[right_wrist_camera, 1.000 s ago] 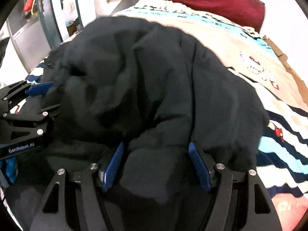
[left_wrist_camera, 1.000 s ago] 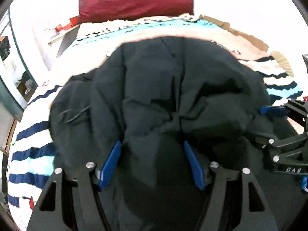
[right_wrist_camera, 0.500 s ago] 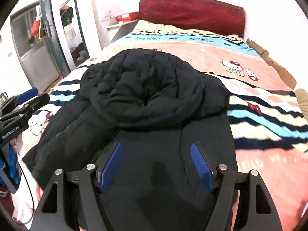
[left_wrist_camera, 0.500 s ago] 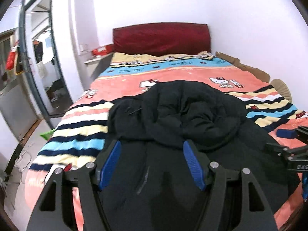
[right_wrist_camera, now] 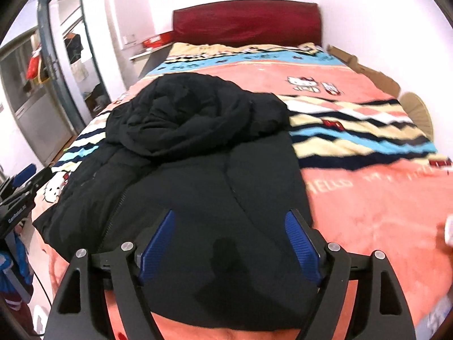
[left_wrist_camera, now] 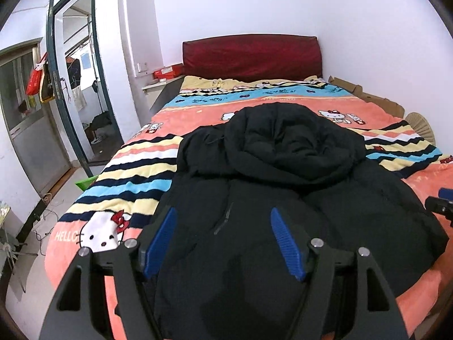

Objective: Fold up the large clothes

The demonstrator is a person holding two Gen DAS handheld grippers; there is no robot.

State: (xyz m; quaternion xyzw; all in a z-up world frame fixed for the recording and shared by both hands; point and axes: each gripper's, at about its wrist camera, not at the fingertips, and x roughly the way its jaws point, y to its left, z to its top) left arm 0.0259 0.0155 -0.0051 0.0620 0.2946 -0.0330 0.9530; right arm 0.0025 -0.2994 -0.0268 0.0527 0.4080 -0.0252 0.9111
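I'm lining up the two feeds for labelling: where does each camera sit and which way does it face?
Left wrist: sits on the left gripper, facing up the bed toward the red headboard, over the black jacket; open jaws show, and the right gripper's tip at the right edge.
Right wrist: sits on the right gripper, facing the same way; open jaws show, left gripper at the left edge.
Shared: jacket, blanket, headboard, doorway.

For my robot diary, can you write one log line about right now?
black puffer jacket: lying on bed, hood bunched | left hand-held gripper: open | right hand-held gripper: open
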